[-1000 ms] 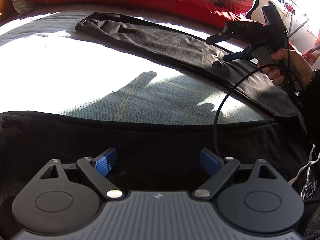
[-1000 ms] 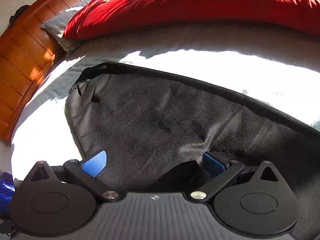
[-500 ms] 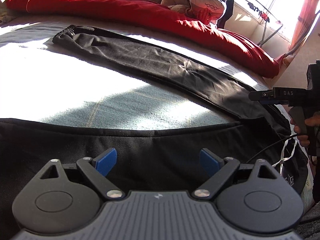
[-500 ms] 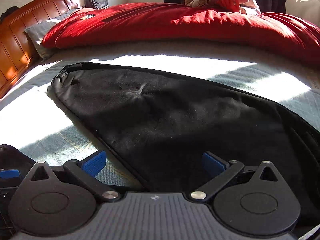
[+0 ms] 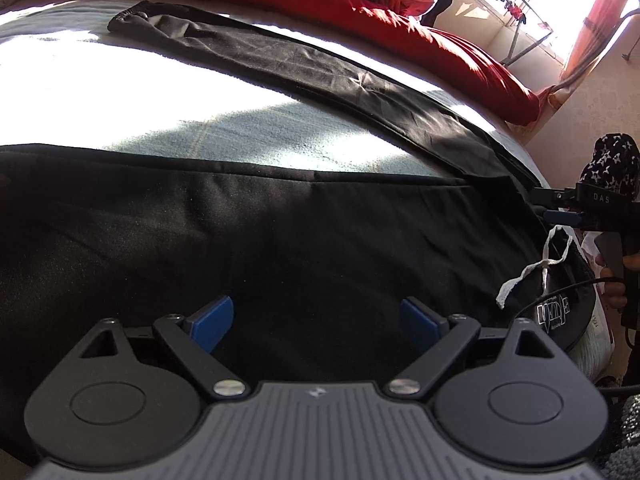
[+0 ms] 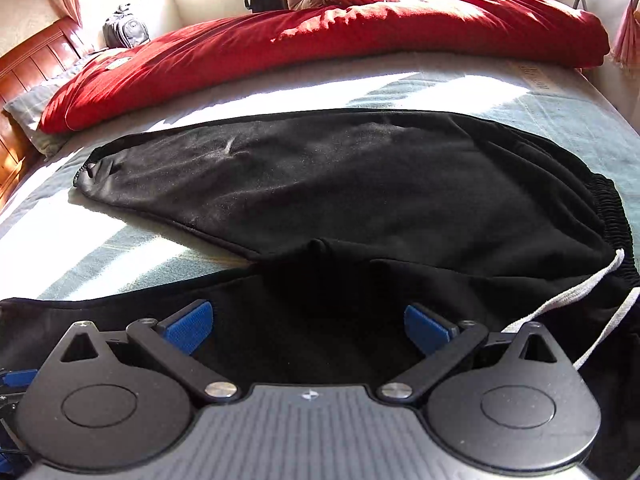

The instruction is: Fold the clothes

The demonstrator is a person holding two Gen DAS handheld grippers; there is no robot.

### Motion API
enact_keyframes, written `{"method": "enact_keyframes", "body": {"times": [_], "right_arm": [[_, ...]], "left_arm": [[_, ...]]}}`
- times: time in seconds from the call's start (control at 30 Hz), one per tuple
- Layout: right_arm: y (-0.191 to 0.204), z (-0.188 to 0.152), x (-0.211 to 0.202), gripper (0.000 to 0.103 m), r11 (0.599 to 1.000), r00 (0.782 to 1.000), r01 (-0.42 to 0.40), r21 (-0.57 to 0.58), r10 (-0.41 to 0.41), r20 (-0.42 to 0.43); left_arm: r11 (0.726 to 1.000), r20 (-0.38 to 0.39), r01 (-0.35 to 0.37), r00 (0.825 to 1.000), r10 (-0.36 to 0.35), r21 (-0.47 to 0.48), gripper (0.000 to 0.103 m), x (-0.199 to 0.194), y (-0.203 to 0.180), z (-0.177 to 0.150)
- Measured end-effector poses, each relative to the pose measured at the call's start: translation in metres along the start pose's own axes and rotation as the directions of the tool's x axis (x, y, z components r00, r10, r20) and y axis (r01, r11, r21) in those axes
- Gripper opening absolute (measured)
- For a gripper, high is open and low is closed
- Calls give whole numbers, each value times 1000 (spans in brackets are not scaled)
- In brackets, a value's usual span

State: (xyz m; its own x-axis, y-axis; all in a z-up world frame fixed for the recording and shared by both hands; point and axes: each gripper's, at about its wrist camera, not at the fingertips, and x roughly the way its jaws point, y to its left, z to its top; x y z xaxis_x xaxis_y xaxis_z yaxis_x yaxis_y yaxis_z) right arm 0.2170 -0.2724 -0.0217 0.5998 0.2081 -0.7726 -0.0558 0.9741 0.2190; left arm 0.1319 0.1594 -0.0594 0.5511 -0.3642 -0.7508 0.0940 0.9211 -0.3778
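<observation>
Since a moment ago, the right gripper (image 6: 308,326) has swung away from the far pant leg and back toward the waist end of the black pants (image 6: 360,184). Now it sits over the near part of the pants, with its blue pads wide apart and nothing between them. In the left view it shows at the right edge, by the waistband.

The left gripper (image 5: 316,322) has slid a little along the near leg. Its jaws are wide open too, and they hold nothing.

The pants lie flat on the bed (image 5: 240,136), with the two legs spread apart like a V. A white drawstring (image 6: 560,300) hangs from the waistband on the right. A red blanket (image 6: 320,40) lies along the far side of the bed.
</observation>
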Motion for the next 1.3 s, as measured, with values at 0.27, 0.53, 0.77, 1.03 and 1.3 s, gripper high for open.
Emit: {"method": "enact_keyframes", "body": {"times": [0.27, 0.53, 0.77, 1.03, 1.3], "right_arm": [[22, -30, -12, 103, 999, 1000, -17, 42, 16, 22], [51, -54, -11, 103, 999, 1000, 10, 49, -9, -11], [59, -73, -32, 103, 997, 999, 30, 73, -31, 8], [49, -90, -49, 103, 988, 996, 81, 129, -84, 15], [43, -92, -48, 103, 983, 995, 98, 152, -101, 14]], "left_arm": [[991, 20, -91, 996, 89, 97, 91, -21, 22, 11], [992, 38, -84, 996, 81, 96, 91, -28, 55, 5], [976, 34, 85, 995, -93, 202, 91, -16, 28, 21], [953, 10, 22, 1000, -26, 303, 91, 23, 7, 27], [904, -26, 137, 990, -138, 406, 91, -7, -15, 9]]}}
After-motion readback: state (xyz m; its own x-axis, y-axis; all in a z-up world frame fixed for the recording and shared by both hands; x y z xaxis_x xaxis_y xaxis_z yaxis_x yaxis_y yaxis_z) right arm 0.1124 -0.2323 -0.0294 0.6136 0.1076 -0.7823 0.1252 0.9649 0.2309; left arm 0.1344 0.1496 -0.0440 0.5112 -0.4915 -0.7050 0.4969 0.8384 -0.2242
